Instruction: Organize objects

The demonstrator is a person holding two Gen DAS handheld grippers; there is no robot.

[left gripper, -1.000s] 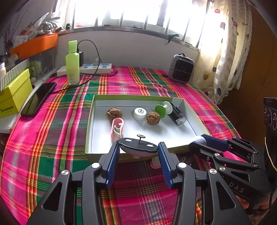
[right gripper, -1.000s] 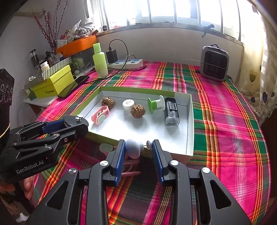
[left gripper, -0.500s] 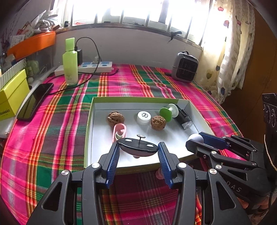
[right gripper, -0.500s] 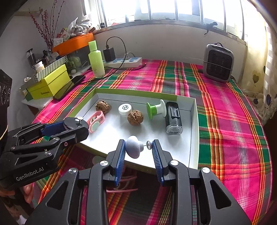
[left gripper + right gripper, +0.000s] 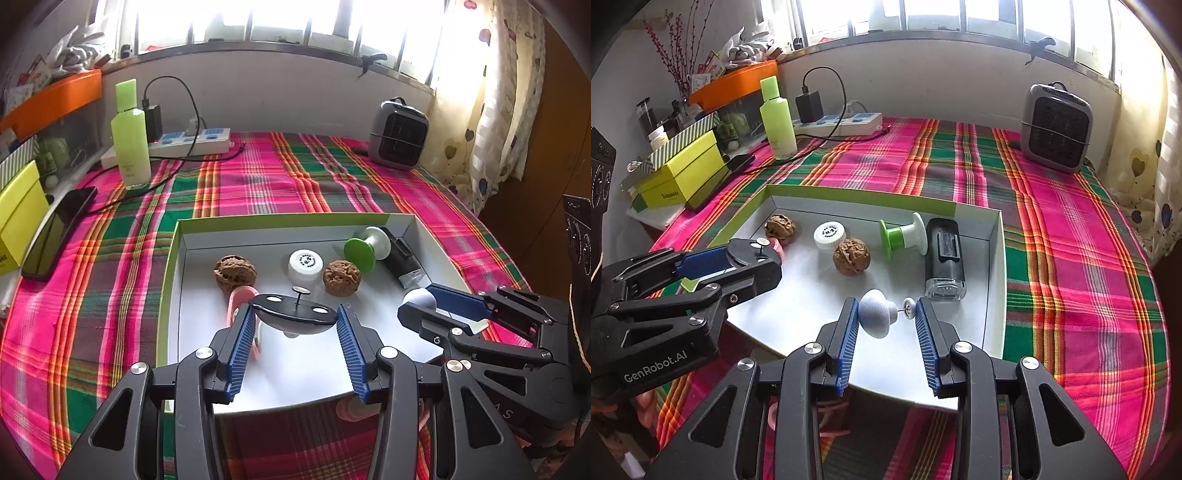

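My left gripper [image 5: 295, 332] is shut on a black dome-shaped suction hook [image 5: 293, 314] and holds it above the near part of the white tray [image 5: 295, 373]. My right gripper [image 5: 886, 328] is shut on a pale blue-grey suction hook [image 5: 875, 314], also above the tray's near edge [image 5: 993, 321]. In the tray lie two walnuts [image 5: 234, 273] [image 5: 341, 277], a white cap [image 5: 305, 261], a green-and-white spool [image 5: 365, 247], a black clear-ended device [image 5: 945, 254] and a pink clip [image 5: 240, 299] partly hidden behind my left fingers.
A pink object [image 5: 354, 410] lies on the plaid cloth [image 5: 92, 295] just before the tray. Farther back stand a green bottle [image 5: 131, 136], a power strip [image 5: 181, 144] with charger, a small grey heater [image 5: 399, 134], a phone [image 5: 59, 229] and a yellow box [image 5: 683, 173].
Both grippers have moved forward over the tray, each carrying its suction hook. The tray now fills more of both views.
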